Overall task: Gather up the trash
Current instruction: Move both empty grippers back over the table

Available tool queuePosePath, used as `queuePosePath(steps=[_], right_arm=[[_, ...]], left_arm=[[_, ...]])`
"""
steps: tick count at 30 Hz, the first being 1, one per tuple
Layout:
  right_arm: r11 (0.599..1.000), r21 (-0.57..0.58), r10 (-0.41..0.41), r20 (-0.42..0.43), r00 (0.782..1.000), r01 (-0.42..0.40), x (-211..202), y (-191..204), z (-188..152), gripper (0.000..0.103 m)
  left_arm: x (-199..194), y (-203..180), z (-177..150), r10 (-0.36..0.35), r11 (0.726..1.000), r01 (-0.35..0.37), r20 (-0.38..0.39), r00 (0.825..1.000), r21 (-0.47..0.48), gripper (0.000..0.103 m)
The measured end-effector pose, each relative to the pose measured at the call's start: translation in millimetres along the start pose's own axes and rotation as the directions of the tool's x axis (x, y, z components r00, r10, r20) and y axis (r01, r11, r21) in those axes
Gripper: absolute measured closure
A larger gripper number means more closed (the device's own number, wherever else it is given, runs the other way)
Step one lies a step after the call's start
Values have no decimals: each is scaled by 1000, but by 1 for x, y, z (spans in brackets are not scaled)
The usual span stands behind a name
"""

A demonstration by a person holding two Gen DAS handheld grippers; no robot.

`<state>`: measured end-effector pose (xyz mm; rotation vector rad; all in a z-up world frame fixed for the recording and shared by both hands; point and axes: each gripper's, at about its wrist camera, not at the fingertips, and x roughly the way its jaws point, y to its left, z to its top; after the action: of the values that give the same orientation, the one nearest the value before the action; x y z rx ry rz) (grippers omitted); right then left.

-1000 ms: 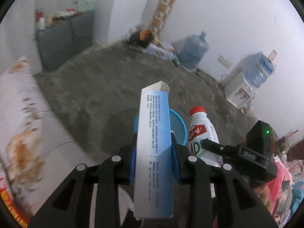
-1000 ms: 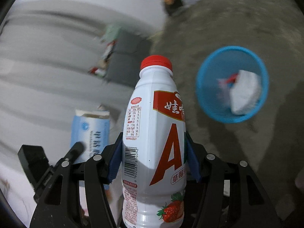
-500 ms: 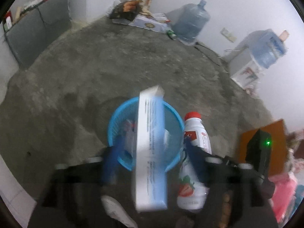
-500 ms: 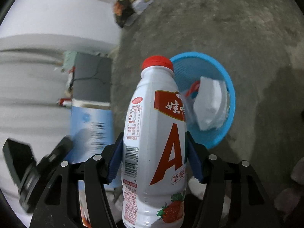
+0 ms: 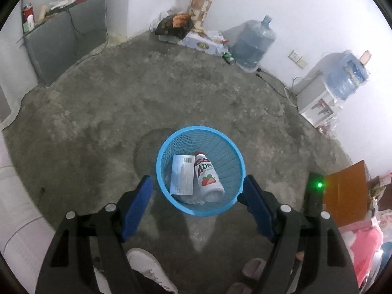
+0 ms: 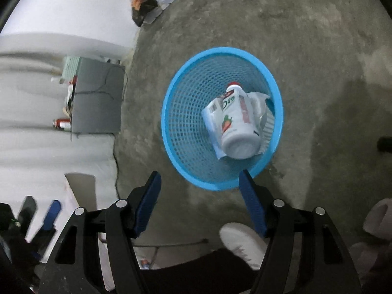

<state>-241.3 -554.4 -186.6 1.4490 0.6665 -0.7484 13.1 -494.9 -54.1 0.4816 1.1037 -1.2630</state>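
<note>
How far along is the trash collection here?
Done: the white bottle and blue carton lie in the blue basket. In hand: nothing; left gripper and right gripper are open and empty. Left: clutter along the far wall, possibly trash.

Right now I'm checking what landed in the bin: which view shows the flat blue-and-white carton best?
The left wrist view: the carton lies face-up in the blue basket, beside the milk bottle, with its barcode end visible. In the right wrist view the bottle covers most of the carton; only a strip shows.
</note>
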Motion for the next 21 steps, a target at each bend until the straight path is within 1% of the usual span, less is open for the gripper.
queuePosePath(steps=[4,6,8,10,12,14,16,18,20,21], right_arm=[[985,-162,-46,57,997,55,-17,44,-19,39],[967,-246,-44,89,995,65,-27,67,-29,34],[936,-341,-44,139,989,90,-43,97,-43,27],[905,-414,-32,177,984,104,-54,119,-55,21],[878,-467,-18,193,981,108,-61,138,-65,20],[857,-506,8,195,981,93,-68,153,-77,17],[828,-555,25,191,981,86,-72,166,-91,16],[793,-602,24,192,981,98,-75,179,-104,15],[765,-635,26,195,980,106,-74,187,-114,14],[744,-659,29,194,981,109,-75,193,-122,14]], left_arm=[[-42,6,-15,12,1000,-13,53,999,20,29],[-66,12,-24,17,1000,-19,87,996,20,29],[-92,20,-35,28,999,-30,123,992,14,29],[-117,27,-47,42,999,-44,159,986,10,27],[-143,37,-63,74,997,-76,208,975,-1,25],[-167,51,-81,103,995,-102,251,963,-19,23],[-184,64,-95,127,992,-119,271,954,-44,22],[-203,84,-112,171,985,-153,291,941,-86,22],[-218,101,-125,207,976,-176,306,929,-127,22],[-227,111,-132,218,972,-178,315,924,-151,22]])
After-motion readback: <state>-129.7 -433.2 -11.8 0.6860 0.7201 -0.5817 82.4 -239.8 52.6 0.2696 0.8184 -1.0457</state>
